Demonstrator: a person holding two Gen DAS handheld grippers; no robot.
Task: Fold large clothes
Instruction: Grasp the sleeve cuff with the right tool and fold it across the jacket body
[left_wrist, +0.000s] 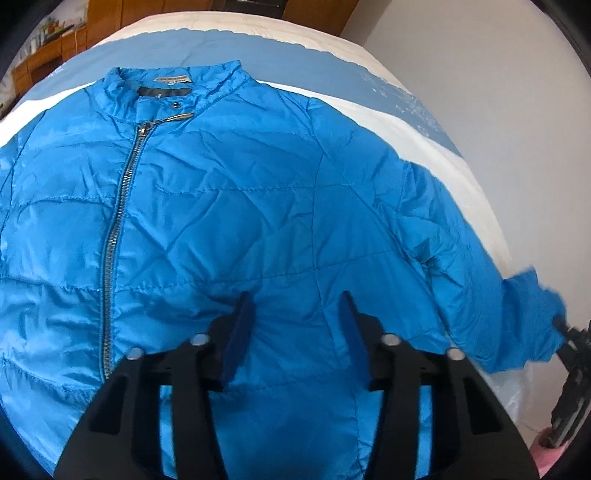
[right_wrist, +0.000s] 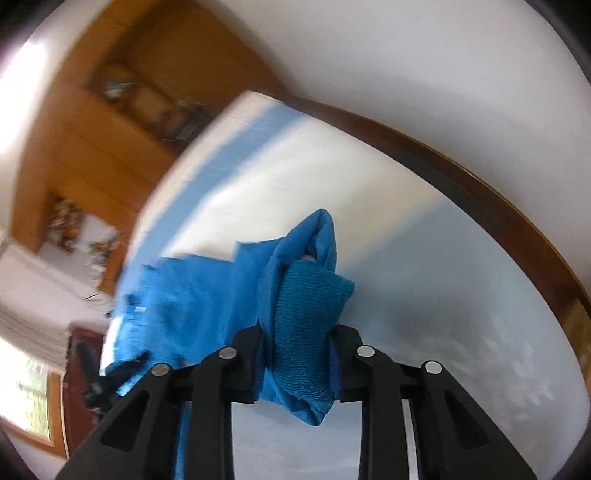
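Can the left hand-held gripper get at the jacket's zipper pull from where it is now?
Probably yes. The left hand-held gripper hovers over the jacket, nothing lying between it and the zipper pull near the collar.

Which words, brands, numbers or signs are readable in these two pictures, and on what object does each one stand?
No text can be read.
Neck label inside the collar of the blue jacket: it bears a line of print, too small and blurred to read.
Small white tag on the jacket in the right wrist view: blurred, unreadable.
Items on the wooden shelves: blurred, no legible text.
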